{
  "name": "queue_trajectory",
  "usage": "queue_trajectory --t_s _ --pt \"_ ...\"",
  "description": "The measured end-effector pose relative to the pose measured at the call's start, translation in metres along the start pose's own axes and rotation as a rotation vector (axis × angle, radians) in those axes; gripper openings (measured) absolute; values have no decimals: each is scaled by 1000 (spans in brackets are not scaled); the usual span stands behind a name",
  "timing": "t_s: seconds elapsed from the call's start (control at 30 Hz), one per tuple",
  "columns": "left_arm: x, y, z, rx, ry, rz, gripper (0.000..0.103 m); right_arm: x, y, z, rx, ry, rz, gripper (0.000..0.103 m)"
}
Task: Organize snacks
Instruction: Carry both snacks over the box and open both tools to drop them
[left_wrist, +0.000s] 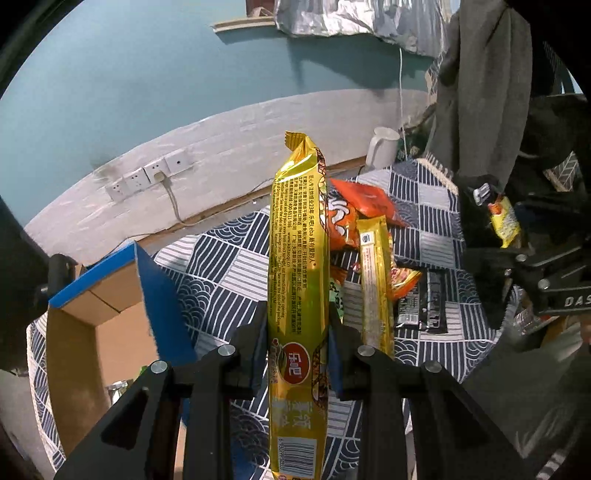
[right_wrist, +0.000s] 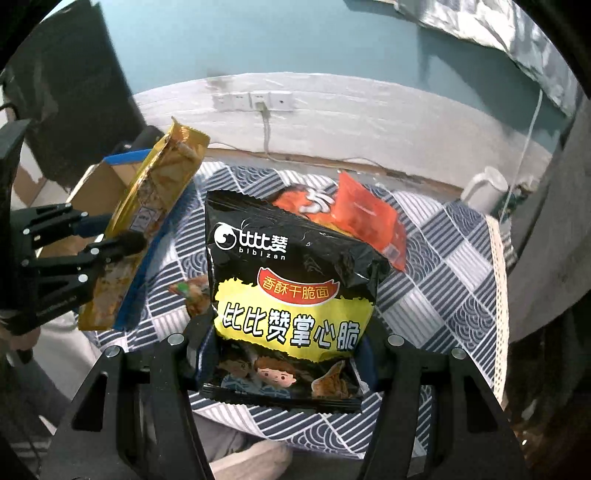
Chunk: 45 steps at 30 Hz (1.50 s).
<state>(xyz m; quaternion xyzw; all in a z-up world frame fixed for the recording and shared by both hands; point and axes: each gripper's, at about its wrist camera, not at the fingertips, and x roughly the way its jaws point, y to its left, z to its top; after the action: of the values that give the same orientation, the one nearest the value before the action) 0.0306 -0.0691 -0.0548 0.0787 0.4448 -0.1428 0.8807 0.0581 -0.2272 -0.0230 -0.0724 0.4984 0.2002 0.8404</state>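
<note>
Pinched between the left tongs (left_wrist: 297, 354), a long gold foil snack pack (left_wrist: 299, 280) stands upright over the patterned desk (left_wrist: 229, 266), just beside the open blue-edged cardboard box (left_wrist: 110, 295). Right tongs (right_wrist: 288, 354) clamp a black-and-yellow crispy-noodle bag (right_wrist: 288, 295) above the remaining orange packet (right_wrist: 354, 210). Both loads look mid-transfer; next, each needs lowering into the box before release

**Support Surface and Items Resting on It**

My work surface carries a patterned navy-and-white cloth (left_wrist: 229, 258). Lying on it: an orange snack bag (left_wrist: 354, 214), a second gold packet (left_wrist: 375, 284), a black wrapper (left_wrist: 424, 306), a white mug (left_wrist: 382, 147) at the far edge, and a blue-edged cardboard box (left_wrist: 110, 295) at my left.
</note>
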Motion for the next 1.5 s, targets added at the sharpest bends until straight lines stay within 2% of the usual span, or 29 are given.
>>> queue_trajectory --t_s 0.2,0.37,0.67,0.9,1.2,1.5 --pt "-26 16 2 -7 -45 30 28 -5 22 14 -56 -17 15 60" --pt "-43 38 -1 -19 -71 93 28 -8 41 28 -87 -38 40 60" --pt "-55 83 -22 -78 -65 168 28 -1 82 50 -143 -52 91 60" --pt "-66 116 -36 -132 -77 195 28 9 121 64 -201 -55 136 60" --pt "-65 150 -52 -173 -69 231 28 32 169 80 -259 -32 175 60" --pt "-49 186 -67 -238 -26 255 28 64 204 93 -292 17 221 60"
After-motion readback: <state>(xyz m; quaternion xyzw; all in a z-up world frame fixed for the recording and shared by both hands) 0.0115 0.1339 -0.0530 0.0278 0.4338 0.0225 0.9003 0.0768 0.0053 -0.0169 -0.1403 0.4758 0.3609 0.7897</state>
